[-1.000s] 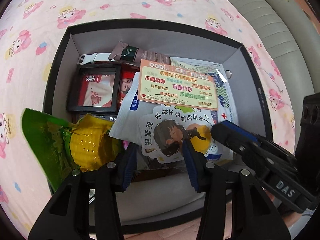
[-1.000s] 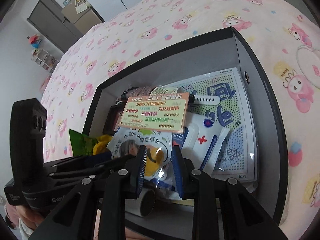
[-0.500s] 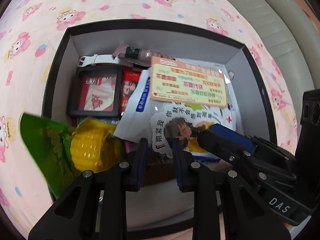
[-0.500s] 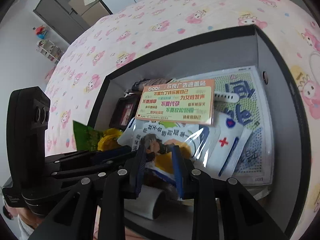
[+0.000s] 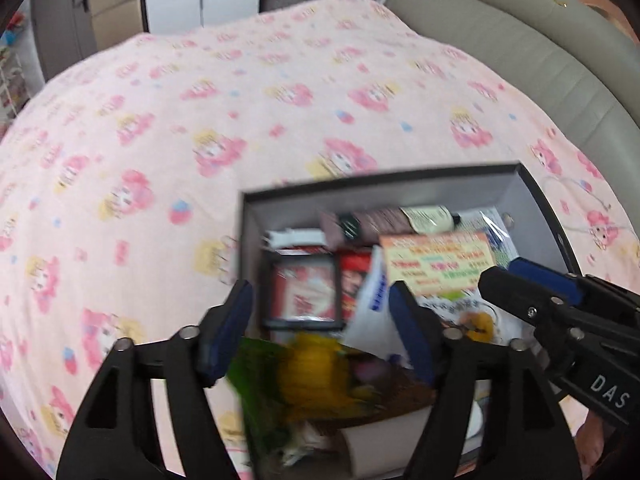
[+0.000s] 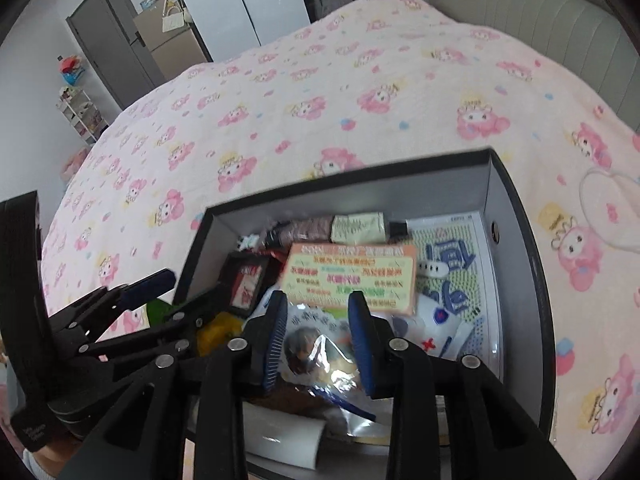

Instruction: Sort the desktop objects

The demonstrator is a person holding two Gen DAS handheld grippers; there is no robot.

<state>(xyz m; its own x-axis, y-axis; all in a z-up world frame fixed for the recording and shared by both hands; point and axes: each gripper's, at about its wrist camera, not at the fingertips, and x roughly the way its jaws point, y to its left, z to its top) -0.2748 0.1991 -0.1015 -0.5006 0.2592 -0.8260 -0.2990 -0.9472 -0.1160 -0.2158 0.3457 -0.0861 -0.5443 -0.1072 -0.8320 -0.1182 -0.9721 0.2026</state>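
Left gripper [image 5: 318, 322]: fingers spread wide and opening; nothing pinched. The green-and-yellow corn snack packet [image 5: 308, 376] lay loose just below and between them, inside the box, judged as just dropped there for sorting.
Right gripper [image 6: 318, 336]: fingers parted and opening; pads clear of the glossy cartoon-figure sticker pouch [image 6: 316, 346] lying beneath the gap.
Container: black open-top cardboard box with grey lining [image 6: 516, 216], directly ahead of both finger pairs.
Contents: orange printed card [image 6: 350, 274] just beyond the right fingers; black-framed red picture [image 5: 302, 294] between the left fingers; white roll [image 6: 280, 436] under the right fingers.
Surface: a bed with a pink cartoon-print sheet [image 5: 240, 120], no bench.
Room: grey padded headboard [image 6: 540, 20] and grey door [image 6: 108, 52] far beyond the fingers.
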